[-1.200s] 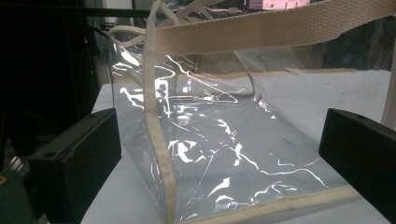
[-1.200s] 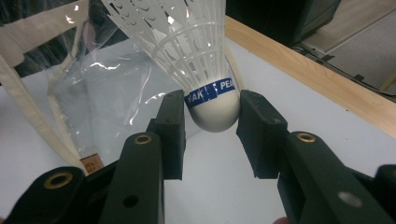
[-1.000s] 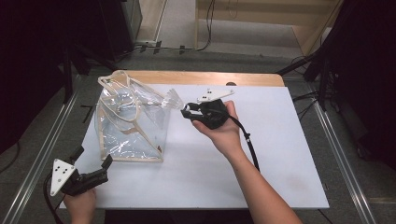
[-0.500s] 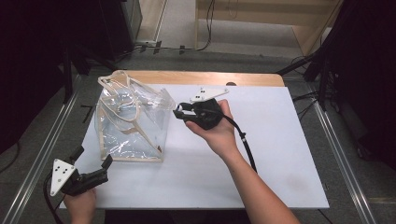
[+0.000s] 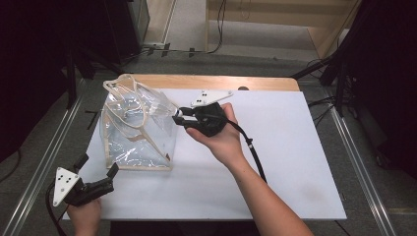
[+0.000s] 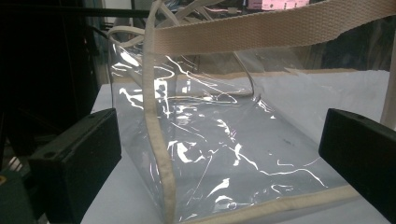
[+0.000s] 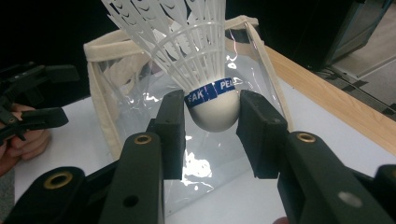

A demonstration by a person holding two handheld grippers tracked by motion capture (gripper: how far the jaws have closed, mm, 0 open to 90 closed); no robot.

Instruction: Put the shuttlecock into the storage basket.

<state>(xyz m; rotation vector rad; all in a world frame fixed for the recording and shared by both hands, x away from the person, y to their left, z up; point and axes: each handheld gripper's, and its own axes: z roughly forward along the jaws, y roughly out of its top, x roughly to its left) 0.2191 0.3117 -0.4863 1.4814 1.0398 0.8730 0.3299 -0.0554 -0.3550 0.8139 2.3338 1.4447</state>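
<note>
From above, one clear bag (image 5: pixel 137 130) stands on the table (image 5: pixel 295 162); the right gripper (image 5: pixel 178 117) carries one shuttlecock (image 5: pixel 164 109) at its rim, which could snag on the straps. The left gripper (image 5: pixel 98 169) waits near the bag's corner, jaws wide and empty, as its own view confirms. The right gripper view shows the jaws clamped on the shuttlecock's (image 7: pixel 205 70) cork; a loose grip could drop it outside.

One clear plastic tote bag (image 5: pixel 137 135) with cream straps, one white shuttlecock (image 7: pixel 196 56) with a blue band, two black hand-held grippers, left hand-held gripper (image 5: pixel 96 177), right hand-held gripper (image 5: pixel 179 117), one counter (image 5: pixel 295 162)
</note>
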